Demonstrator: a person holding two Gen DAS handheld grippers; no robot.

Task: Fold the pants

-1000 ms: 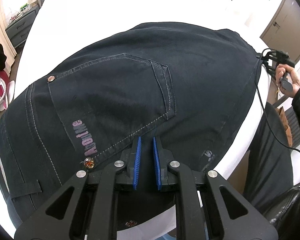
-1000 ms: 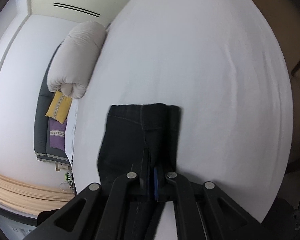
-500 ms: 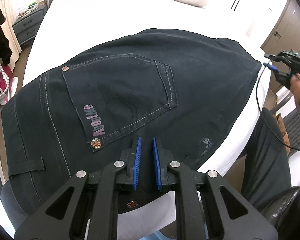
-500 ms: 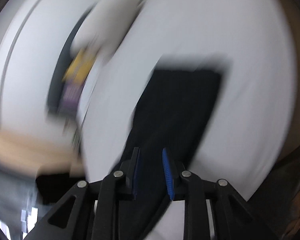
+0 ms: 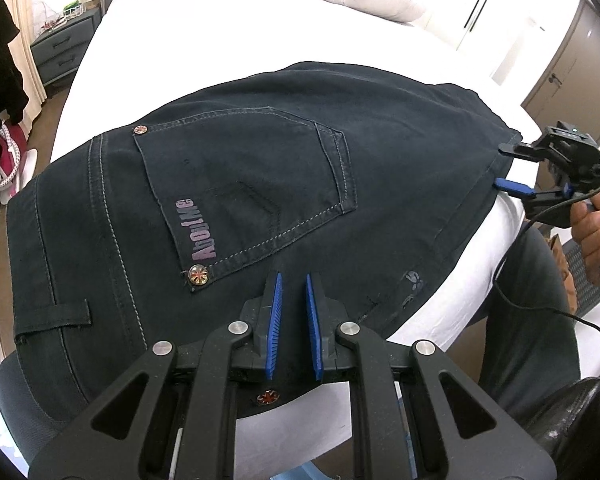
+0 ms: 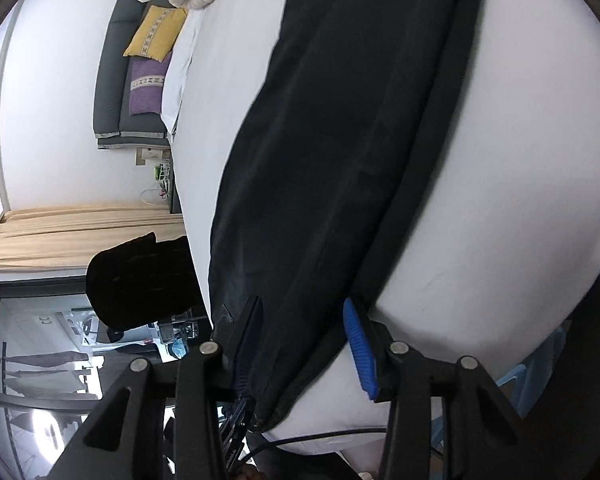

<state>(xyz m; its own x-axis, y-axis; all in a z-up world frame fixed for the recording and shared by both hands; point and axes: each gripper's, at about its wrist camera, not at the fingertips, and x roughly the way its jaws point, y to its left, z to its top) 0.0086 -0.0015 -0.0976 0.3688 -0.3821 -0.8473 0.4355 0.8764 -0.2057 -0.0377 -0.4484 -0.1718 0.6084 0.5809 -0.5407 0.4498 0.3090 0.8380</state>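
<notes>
Left wrist view: pants [image 5: 260,200] flat on bed [image 5: 228,32], left claw [image 5: 292,312] slightly spread, right claw [image 5: 512,168] spread wide

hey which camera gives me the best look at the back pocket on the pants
The left wrist view. The back pocket lies flat and sharp there, with its stitching, rivets and lettering plain on the pants. The right wrist view shows only dark pant fabric running across the bed; no pocket can be made out.
</notes>
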